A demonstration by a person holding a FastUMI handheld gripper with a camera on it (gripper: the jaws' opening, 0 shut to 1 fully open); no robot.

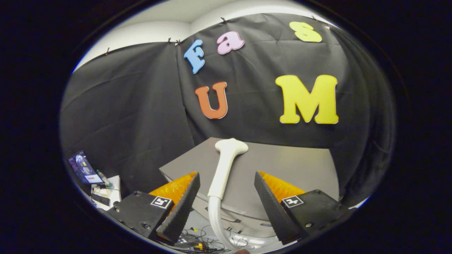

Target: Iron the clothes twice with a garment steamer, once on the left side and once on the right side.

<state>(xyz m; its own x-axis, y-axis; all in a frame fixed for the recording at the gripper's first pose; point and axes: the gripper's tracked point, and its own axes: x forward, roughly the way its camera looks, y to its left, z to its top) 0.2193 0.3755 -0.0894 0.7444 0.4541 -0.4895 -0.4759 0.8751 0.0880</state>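
Smooth, glossy plastic steamer head [226, 165], ribbed translucent hose [215, 218], matt grey tabletop [300, 165], textured fingers [224, 208] spread apart

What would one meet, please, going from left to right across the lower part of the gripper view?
Tilted screen → cluttered side stand → one finger of the open gripper → white garment steamer head and hose, standing in the gap untouched → the other finger, with the grey table behind.

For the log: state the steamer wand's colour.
White, as the gripper view shows: steamer wand stands between the open fingers.
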